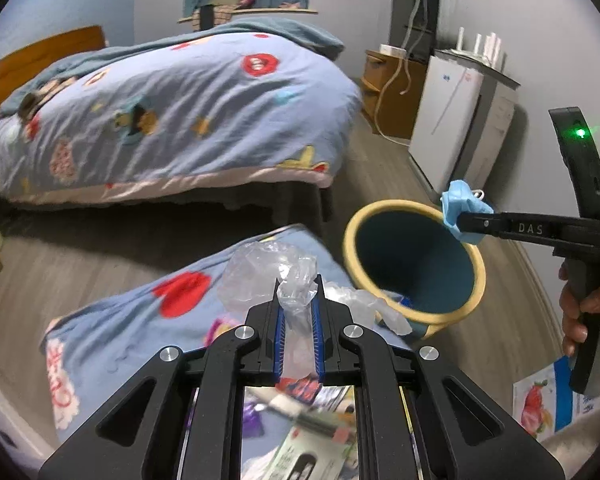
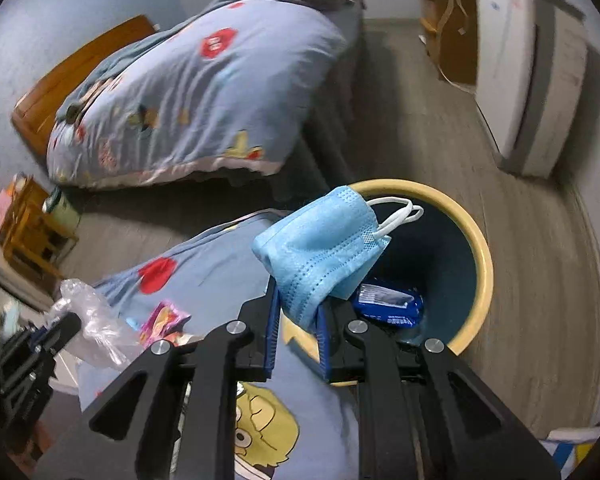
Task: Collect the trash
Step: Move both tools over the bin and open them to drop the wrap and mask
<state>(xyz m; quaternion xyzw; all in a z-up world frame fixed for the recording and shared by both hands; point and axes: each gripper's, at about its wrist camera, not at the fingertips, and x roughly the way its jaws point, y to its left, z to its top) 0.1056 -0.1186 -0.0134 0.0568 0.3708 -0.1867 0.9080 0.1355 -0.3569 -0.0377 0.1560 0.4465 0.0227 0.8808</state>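
My left gripper (image 1: 298, 286) is shut on a crumpled clear plastic bag (image 1: 268, 276), held above the blue patterned bedding, left of the bin. My right gripper (image 2: 298, 300) is shut on a light blue face mask (image 2: 320, 250) and holds it over the near rim of the bin (image 2: 482, 248), which is yellow-rimmed and dark blue inside. A blue snack wrapper (image 2: 388, 302) lies in the bin. In the left wrist view the right gripper (image 1: 466, 216) holds the mask (image 1: 458, 206) at the bin's (image 1: 416, 258) far right rim. The plastic bag also shows in the right wrist view (image 2: 96, 320).
A bed with a blue cartoon duvet (image 1: 172, 112) stands across the wood floor. A white cabinet (image 1: 452, 120) and a wooden nightstand (image 1: 384, 88) line the right wall. A pink wrapper (image 2: 164, 318) lies on the near bedding. A printed packet (image 1: 548, 404) lies at lower right.
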